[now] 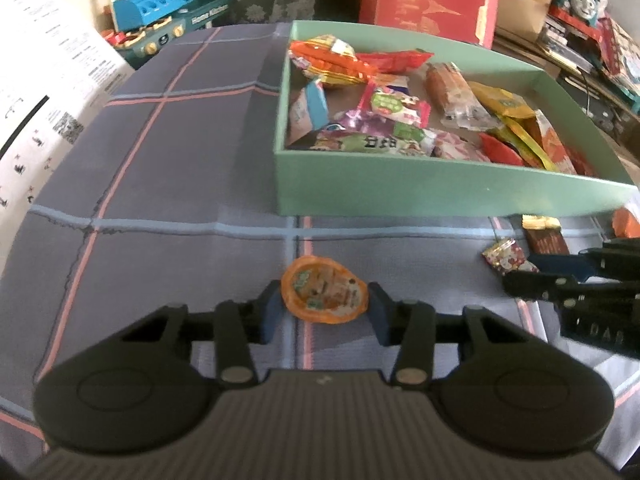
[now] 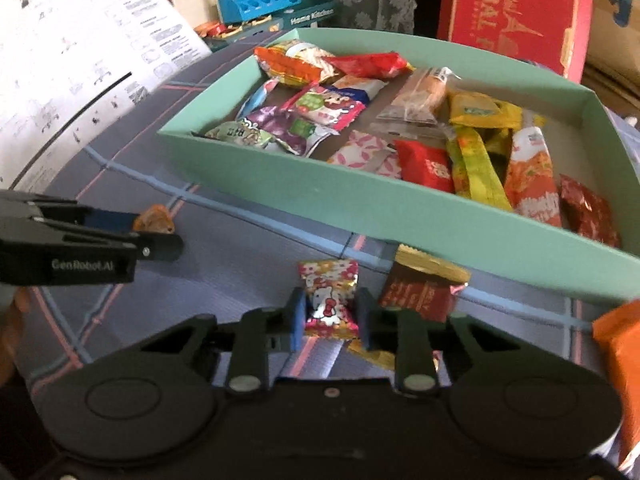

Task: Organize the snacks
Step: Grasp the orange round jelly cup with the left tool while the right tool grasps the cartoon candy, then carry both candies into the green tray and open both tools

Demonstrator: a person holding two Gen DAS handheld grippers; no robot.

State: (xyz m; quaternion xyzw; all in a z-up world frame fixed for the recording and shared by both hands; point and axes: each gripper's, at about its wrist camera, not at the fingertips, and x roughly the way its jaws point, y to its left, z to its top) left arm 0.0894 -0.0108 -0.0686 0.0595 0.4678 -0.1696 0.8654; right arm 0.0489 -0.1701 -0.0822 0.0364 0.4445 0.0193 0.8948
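Observation:
A green box (image 1: 400,184) holds several snack packets; it also shows in the right wrist view (image 2: 400,216). My left gripper (image 1: 324,312) has its jaws around an orange round jelly cup (image 1: 324,295) on the plaid tablecloth, touching its sides. It shows from the side in the right wrist view (image 2: 160,236), with the cup (image 2: 154,218) between the fingers. My right gripper (image 2: 330,316) is closed on a Hello Kitty candy (image 2: 329,300). That candy (image 1: 505,257) and the right gripper (image 1: 560,280) show at the right of the left wrist view.
A brown and gold packet (image 2: 420,286) lies just right of the candy, against the box wall. An orange packet (image 2: 620,352) sits at the right edge. Printed paper sheets (image 1: 48,92) lie left. Toys and a red box (image 2: 512,12) stand behind the table.

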